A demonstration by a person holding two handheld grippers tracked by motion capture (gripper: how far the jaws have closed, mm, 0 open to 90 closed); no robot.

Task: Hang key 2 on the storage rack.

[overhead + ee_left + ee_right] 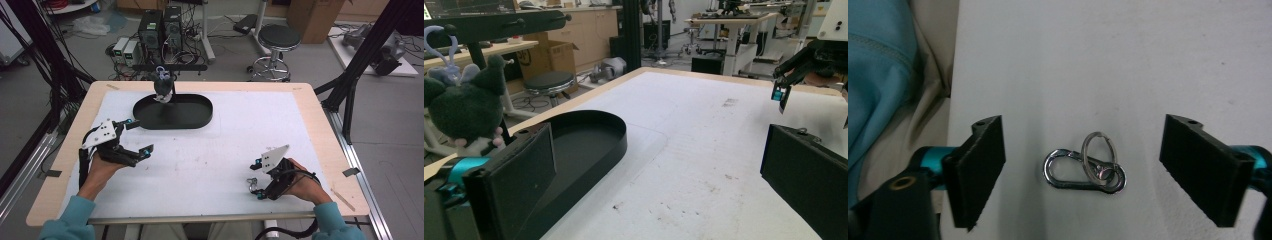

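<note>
Right hand-held gripper (1083,170) jaws wide apart, gripping nothing; silver metal carabiner clip with key ring (1085,167) lies between them, untouched, on white counter (1108,65).

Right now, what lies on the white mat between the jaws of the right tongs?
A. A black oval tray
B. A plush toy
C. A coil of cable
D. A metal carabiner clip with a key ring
D: in the right gripper view a silver carabiner clip with a key ring lies flat on the white mat between the open jaws of the right tongs, with a clear gap to each pad.
</note>
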